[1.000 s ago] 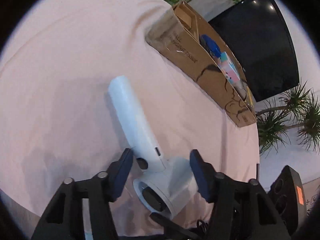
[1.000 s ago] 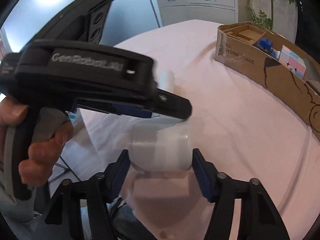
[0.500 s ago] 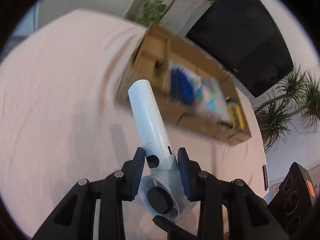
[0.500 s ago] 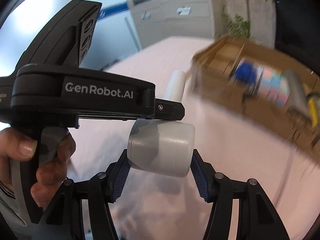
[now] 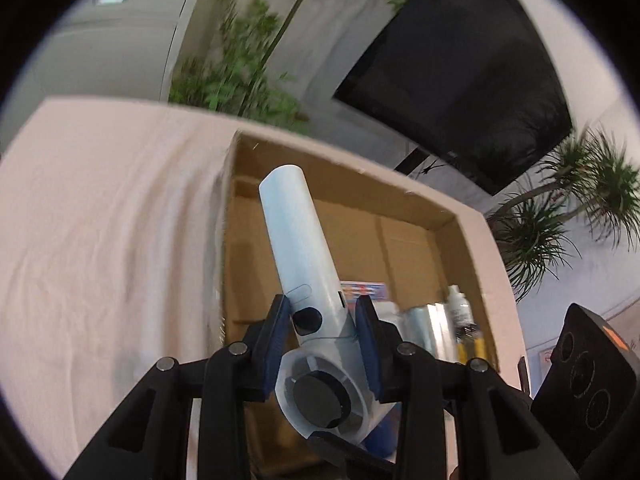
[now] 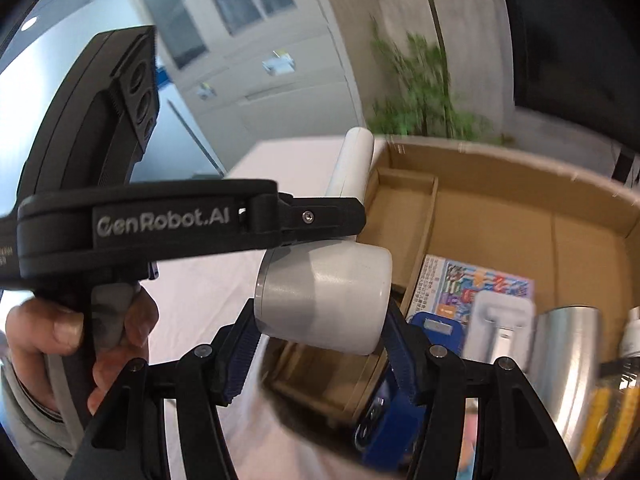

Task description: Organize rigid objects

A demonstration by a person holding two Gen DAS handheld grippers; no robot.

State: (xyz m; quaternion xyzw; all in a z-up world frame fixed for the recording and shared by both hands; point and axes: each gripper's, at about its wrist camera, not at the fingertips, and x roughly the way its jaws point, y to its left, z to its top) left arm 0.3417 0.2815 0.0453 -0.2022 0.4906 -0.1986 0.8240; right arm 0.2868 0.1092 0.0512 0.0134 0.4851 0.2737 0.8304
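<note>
Dryer (image 5: 298,248): white matte plastic, L-shaped, a smooth round handle joined to a short fat barrel. In the left wrist view the handle's long axis runs from lower centre up toward upper centre, tilted slightly left, its free end pointing away over the box (image 5: 460,216). Rear of barrel faces the camera, a black disc in a ribbed ring.

Left hand-held gripper (image 5: 322,344): blue ribbed pads pinch the dryer at the base of the handle, just above the barrel.

Right hand-held gripper (image 6: 320,340): pads clamp the barrel (image 6: 324,300) from both sides; in this view the barrel's axis lies horizontal across mid-frame, wider rounded end to the right.

Dryer is held in the air above the near left part of the box. Box: brown corrugated cardboard, open top, inner dividers. Inside, at lower right, a printed card (image 6: 476,284), a shiny metal cylinder (image 6: 568,368), blue and yellow items, blurred.

Tabletop (image 5: 100,220): pale pink cloth, wrinkled, left of the box.
</note>
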